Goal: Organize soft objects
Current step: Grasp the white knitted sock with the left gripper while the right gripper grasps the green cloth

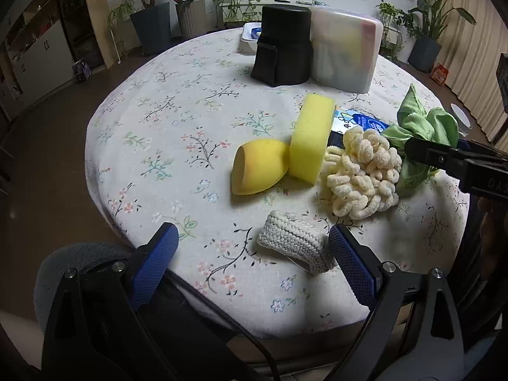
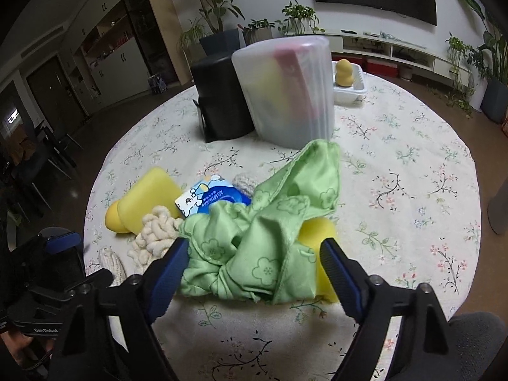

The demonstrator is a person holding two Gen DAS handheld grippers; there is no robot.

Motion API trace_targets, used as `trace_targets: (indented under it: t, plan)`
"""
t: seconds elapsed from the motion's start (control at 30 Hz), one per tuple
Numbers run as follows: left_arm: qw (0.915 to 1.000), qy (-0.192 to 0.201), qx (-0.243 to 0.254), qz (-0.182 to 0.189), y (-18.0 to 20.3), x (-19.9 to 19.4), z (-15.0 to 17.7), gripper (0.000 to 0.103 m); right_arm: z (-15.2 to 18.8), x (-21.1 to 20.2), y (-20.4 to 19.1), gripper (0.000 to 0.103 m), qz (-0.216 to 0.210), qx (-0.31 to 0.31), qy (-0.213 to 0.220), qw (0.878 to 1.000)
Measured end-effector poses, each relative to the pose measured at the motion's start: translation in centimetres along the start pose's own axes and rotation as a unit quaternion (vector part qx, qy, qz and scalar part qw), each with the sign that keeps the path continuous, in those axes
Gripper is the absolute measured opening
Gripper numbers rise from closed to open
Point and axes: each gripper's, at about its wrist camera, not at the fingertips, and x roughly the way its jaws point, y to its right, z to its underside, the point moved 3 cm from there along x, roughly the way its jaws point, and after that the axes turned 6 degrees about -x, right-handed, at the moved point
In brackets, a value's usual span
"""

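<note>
The round worktop (image 1: 165,120) is covered with a white cloth printed with small flowers. Near its middle lies the crumpled light green cloth with a flower pattern (image 2: 254,238), which I take as the landmark. The right gripper (image 2: 254,273) is placed around the near edge of this green cloth; its blue pads stand apart on both sides, the left one at the fabric's edge, and I cannot see that they press it. To the left of the green cloth lies a cream looped yarn bundle (image 1: 362,171), and further left a yellow rectangular sponge (image 1: 311,139) leans against a yellow egg-shaped sponge (image 1: 257,171). A blue and white printed packet (image 2: 209,198) lies partly under the green cloth at its far left. Behind the green cloth stand a translucent plastic container (image 2: 285,92) and a black cylindrical box (image 2: 219,98). The left gripper (image 1: 254,257) is open, with a small grey knitted pad (image 1: 295,246) lying between its fingers, close to the right one
</note>
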Motion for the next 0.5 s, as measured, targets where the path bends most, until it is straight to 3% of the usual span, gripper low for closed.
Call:
trace_targets:
  t: [0.3, 0.5]
  plan:
    - [1.0, 0.004, -0.005, 0.007, 0.27, 0.12, -0.17, 0.097, -0.09, -0.2, -0.64, 0.06, -0.013, -0.015, 0.01, 1.0]
    - [0.9999, -0.006, 0.0, 0.012, 0.53, 0.96, -0.26, 0.097, -0.13, -0.42, -0.57, 0.055, -0.02, -0.013, 0.014, 1.0]
